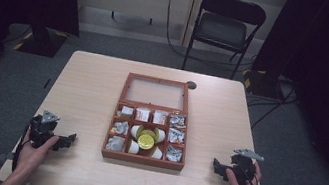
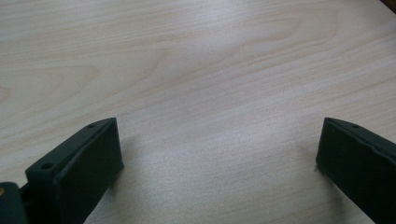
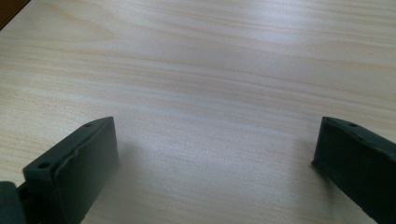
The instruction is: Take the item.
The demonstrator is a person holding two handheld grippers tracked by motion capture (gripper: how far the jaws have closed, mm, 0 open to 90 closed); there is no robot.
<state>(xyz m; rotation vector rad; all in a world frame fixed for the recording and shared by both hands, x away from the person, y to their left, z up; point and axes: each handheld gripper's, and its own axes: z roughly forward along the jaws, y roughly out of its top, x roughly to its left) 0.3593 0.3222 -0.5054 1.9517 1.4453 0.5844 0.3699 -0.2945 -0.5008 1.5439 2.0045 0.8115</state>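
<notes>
The left claw [image 1: 68, 138] rests on the worktop [image 1: 92, 85] with its jaws spread wide and nothing between them; the left gripper view shows bare wood grain there. The right claw [image 1: 217, 164] lies the same way at the other side, jaws wide apart and empty. Both point inward at the wooden compartment box [image 1: 142, 160], which sits mid-worktop, well apart from either claw, its glass lid [image 1: 156, 92] laid back flat. Inside are wrapped packets [image 1: 120, 127], white cups and a yellow-lidded jar [image 1: 146, 141] in the middle. A good reach would come over the box's near wall from above, not scrape it. There is free wood on both flanks; the near worktop edge lies close behind the hands.
</notes>
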